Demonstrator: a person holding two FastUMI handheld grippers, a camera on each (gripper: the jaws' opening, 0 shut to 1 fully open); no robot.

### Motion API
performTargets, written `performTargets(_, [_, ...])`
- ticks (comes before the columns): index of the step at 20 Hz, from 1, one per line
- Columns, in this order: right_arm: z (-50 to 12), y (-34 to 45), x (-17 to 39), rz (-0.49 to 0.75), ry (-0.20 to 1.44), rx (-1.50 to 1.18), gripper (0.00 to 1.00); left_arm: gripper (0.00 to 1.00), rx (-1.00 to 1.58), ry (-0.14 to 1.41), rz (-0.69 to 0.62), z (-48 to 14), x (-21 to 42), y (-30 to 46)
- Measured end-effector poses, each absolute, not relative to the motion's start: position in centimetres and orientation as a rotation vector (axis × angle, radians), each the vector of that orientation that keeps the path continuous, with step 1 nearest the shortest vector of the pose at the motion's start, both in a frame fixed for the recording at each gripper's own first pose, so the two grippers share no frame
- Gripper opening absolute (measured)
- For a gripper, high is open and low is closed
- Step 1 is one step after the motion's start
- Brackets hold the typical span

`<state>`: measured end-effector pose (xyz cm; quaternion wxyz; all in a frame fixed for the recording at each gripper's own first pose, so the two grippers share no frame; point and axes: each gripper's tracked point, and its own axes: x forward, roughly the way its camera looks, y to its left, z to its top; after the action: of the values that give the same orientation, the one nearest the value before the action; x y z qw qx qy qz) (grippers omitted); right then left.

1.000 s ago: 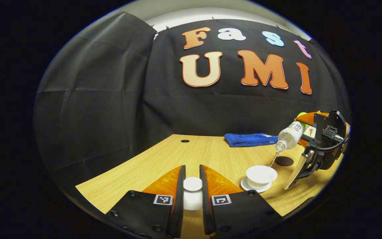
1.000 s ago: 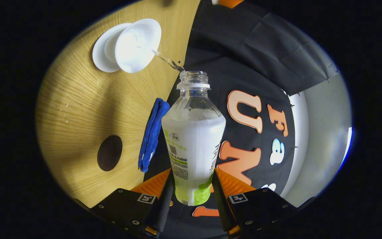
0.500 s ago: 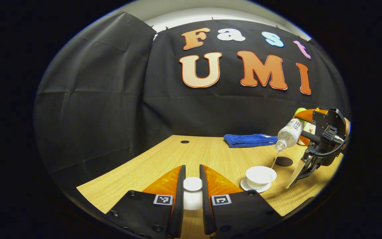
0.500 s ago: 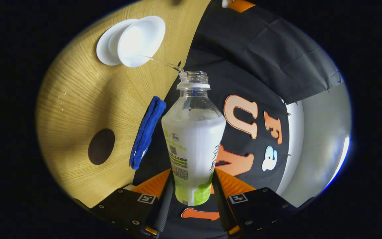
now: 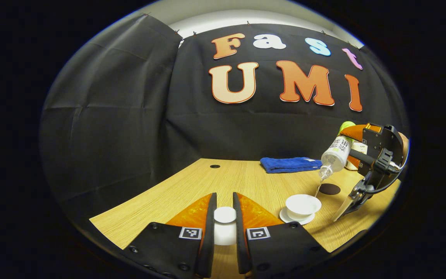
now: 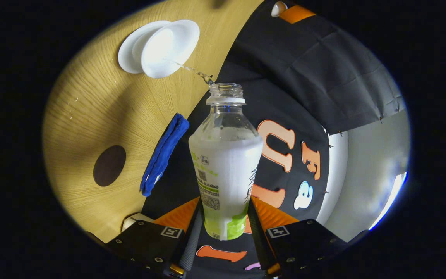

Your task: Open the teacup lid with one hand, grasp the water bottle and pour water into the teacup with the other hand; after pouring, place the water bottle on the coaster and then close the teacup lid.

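Observation:
My left gripper (image 5: 224, 221) is shut on the white teacup lid (image 5: 224, 214), held just above the wooden table (image 5: 192, 186). To its right the open white teacup (image 5: 302, 205) stands on its saucer (image 5: 285, 217). My right gripper (image 6: 223, 217) is shut on the clear water bottle (image 6: 225, 162) with a white and green label, tilted neck down. A thin stream of water runs from the bottle mouth (image 6: 226, 88) into the teacup (image 6: 170, 48). In the left gripper view the bottle (image 5: 335, 155) hangs above and right of the cup. The dark round coaster (image 5: 329, 189) lies behind the cup, also coaster (image 6: 109, 166).
A folded blue cloth (image 5: 289, 164) lies at the back of the table near the wall; the cloth (image 6: 162, 155) sits beside the coaster. A small dark hole (image 5: 215, 166) marks the tabletop at the back left. A small white object (image 6: 130, 221) lies near the table edge.
The right gripper has lifted and tipped the bottle a little steeper while the water keeps running into the teacup. The left gripper holds the lid still.

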<state>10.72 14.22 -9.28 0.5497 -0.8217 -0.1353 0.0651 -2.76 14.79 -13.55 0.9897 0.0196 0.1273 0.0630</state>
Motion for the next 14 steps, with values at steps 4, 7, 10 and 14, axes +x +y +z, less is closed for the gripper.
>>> performTargets(4, [-9.1, 14.5, 10.6, 0.157, -0.362, -1.972, 0.64, 0.28, 0.041, 0.25, 0.124, -13.4, -2.8, 14.9])
performTargets(7, [-9.0, 14.8, 10.8, 0.183, -0.371, -1.995, 0.64, 0.27, 0.041, 0.242, 0.122, -13.1, -2.9, 14.9])
performTargets(10, [-8.8, 14.6, 11.4, 0.209, -0.38, -2.034, 0.67, 0.27, 0.044, 0.24, 0.122, -13.0, -2.9, 14.9])
performTargets(14, [-8.1, 15.0, 11.8, 0.23, -0.391, -2.06, 0.64, 0.28, 0.042, 0.239, 0.113, -12.8, -2.8, 14.7])
